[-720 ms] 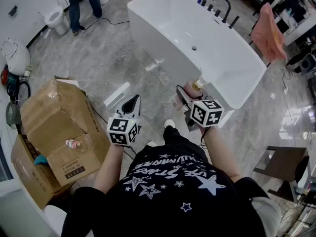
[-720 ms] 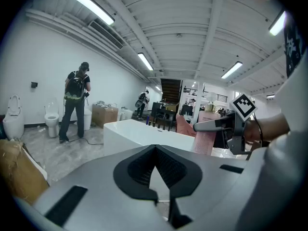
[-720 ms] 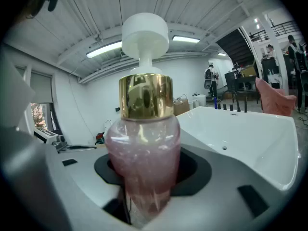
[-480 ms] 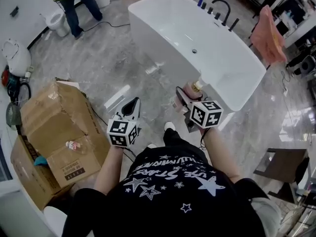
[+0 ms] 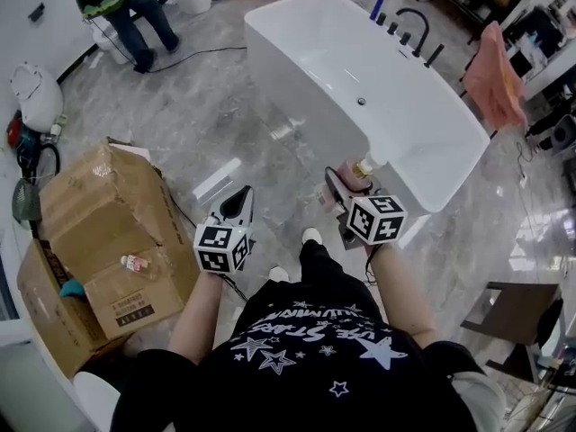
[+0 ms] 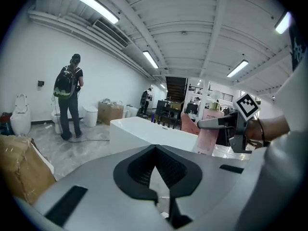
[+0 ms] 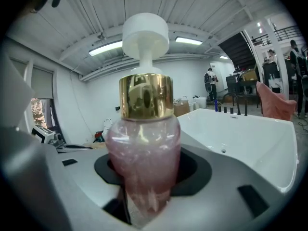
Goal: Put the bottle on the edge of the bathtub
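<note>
**Right claw** [image 5: 345, 187]: closed on the bottle [image 7: 143, 153]. Gripped the lower body from both sides, pads pressed against the pink wall. Pointed a little below level. Carried the square-marker cube at its rear.

**Bottle:** pink translucent body, gold collar, white pump head. Stood upright in the right claw, pump uppermost. Hung in the air above the floor [image 5: 180, 124], just short of the near end of the bathtub [image 5: 270, 34]. Not set on the rim. Contact with the tub wall could not be told from the head view.

**Bathtub:** white, freestanding, long. Lay ahead of the right claw and slightly to its right, stretching away from it. Showed a drain in its bottom and a black faucet [image 5: 416, 21] on the rim at the end farthest from the right claw.

**Pink towel** [image 5: 498, 66]: hung well beyond the right claw, to the right of the tub's far end.

**Left claw** [image 5: 241, 198]: jaws brought together at the tips, nothing between them. Stayed level with the right claw, well apart on its left, over grey marbled floor.

**Cardboard box** [image 5: 99, 205]: brown, flaps crumpled. Sat on the floor near the left claw, on its left side. Carried a small bottle on one flap.

**Person** [image 6: 69, 88]: stood far ahead of the left claw and to its left, back turned, dark backpack on.
</note>
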The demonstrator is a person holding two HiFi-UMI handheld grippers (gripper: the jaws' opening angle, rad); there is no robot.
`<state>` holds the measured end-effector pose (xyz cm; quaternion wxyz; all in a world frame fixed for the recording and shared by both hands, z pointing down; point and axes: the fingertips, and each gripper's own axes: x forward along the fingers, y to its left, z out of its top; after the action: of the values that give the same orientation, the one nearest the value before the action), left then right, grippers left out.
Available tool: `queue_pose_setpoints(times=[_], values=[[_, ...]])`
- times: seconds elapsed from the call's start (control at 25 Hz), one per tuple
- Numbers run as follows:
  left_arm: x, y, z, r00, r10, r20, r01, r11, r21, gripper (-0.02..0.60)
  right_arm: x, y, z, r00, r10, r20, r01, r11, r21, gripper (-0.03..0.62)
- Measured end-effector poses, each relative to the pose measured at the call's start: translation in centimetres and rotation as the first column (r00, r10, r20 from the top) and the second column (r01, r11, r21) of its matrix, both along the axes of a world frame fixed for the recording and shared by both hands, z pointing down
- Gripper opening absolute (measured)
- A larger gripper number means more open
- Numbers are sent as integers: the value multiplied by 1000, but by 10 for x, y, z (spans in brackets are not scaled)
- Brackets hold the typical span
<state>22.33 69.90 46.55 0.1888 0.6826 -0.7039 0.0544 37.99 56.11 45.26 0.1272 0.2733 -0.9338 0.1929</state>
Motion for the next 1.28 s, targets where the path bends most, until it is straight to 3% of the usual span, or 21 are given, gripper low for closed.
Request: queue_pose_setpoints(times=[0.24, 0.52, 0.72, 0.92, 1.28], values=[[-13, -21, -21, 1000, 8, 16, -8, 999, 32, 15, -5, -32, -24, 998, 60, 15, -61, 994, 91, 215], [-42, -69, -9, 1000, -22, -7, 23, 1000, 9, 15, -34, -98, 0, 999, 53, 12, -54, 997, 53, 215], [-91, -139, -11, 998, -66, 10, 66, 997, -28, 15, -80, -177, 14, 1000, 24, 12, -24, 1000, 14, 215], [-128, -233, -22, 997, -73, 23, 73, 997, -8, 15, -118, -272, 21, 999, 28, 21, -28, 1000, -3, 215], [-156, -347, -29, 997, -61, 37, 62, 998, -15, 15, -146, -386, 15, 997, 52, 56, -52, 999, -8, 215]])
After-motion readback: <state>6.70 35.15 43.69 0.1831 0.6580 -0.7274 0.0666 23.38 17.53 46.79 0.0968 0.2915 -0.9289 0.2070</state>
